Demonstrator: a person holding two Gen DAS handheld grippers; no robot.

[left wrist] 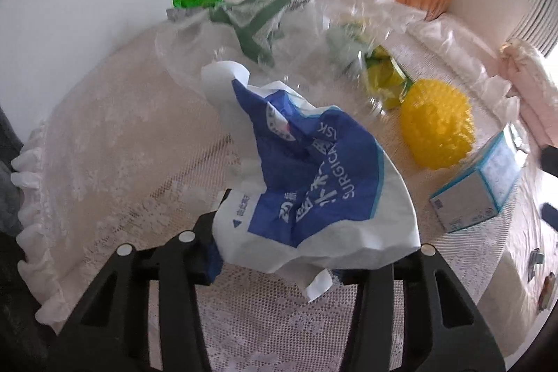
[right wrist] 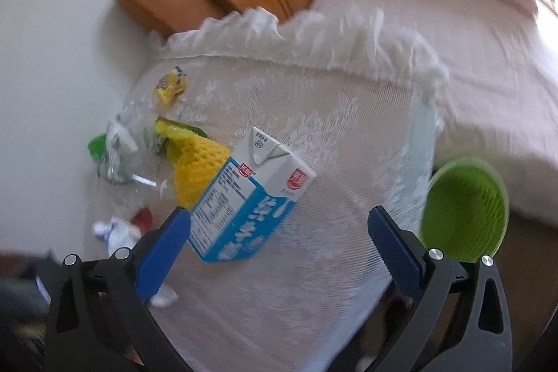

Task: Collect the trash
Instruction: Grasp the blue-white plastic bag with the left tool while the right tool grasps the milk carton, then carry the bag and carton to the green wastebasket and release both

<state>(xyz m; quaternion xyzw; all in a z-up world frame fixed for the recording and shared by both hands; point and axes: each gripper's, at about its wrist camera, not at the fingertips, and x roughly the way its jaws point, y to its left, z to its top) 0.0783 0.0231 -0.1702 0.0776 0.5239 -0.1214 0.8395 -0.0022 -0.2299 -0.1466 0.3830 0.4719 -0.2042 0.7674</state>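
Blue-and-white plastic, a crumpled surgical-mask wrapper (left wrist: 307, 190), sits between the jaws of the left claw (left wrist: 279, 267); the pads appear to be pinching its lower edge, so this item is judged clamped and ready to lift. The left claw points steeply down at the lace-covered counter (left wrist: 122, 162), close to its near edge. The right claw (right wrist: 279, 250) stands with its blue pads wide apart, tilted down over a blue-and-white milk carton (right wrist: 251, 197) that lies on its side toward the middle of the counter; its left pad is just beside the carton's lower corner, and nothing is gripped. Further along lies a yellow foam net (left wrist: 436, 124), next to the carton. Toward the far edge by the wall lie a clear plastic bag (left wrist: 251, 33) with green print and a yellow-green wrapper (left wrist: 383, 72). A green bin (right wrist: 464, 208) stands past the counter's right edge, and no trash is discernible inside it. Judgement: collection is at an early stage, with one item secured, one under approach and the remainder untouched.
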